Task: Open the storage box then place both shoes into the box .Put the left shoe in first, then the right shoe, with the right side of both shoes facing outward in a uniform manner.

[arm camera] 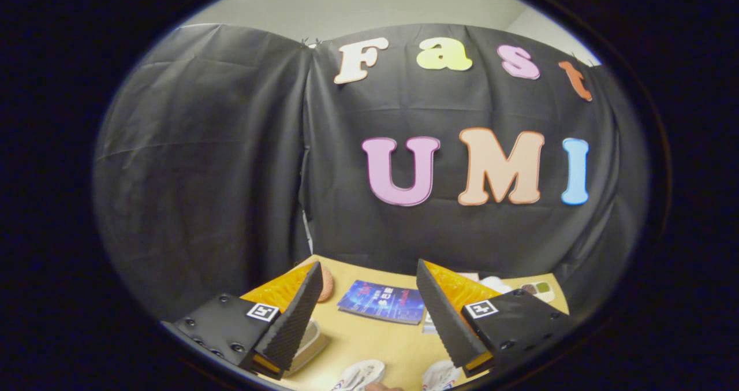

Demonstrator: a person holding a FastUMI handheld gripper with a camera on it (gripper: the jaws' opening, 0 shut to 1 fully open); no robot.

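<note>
My gripper (369, 275) is held high above the table with its two fingers (294, 316) wide apart and nothing between them. Far below, near the table's near edge, two white shoes lie side by side: one (361, 375) between the fingers and one (441, 375) close under the right finger. A pale box-like object (309, 339) peeks out from behind the left finger; most of it is hidden.
The table (375, 339) is light wood. A blue booklet (382, 301) lies flat beyond the fingers. A small reddish round item (327, 284) sits by the left finger. White and green small items (537, 290) lie at the far right. Black cloth walls stand behind.
</note>
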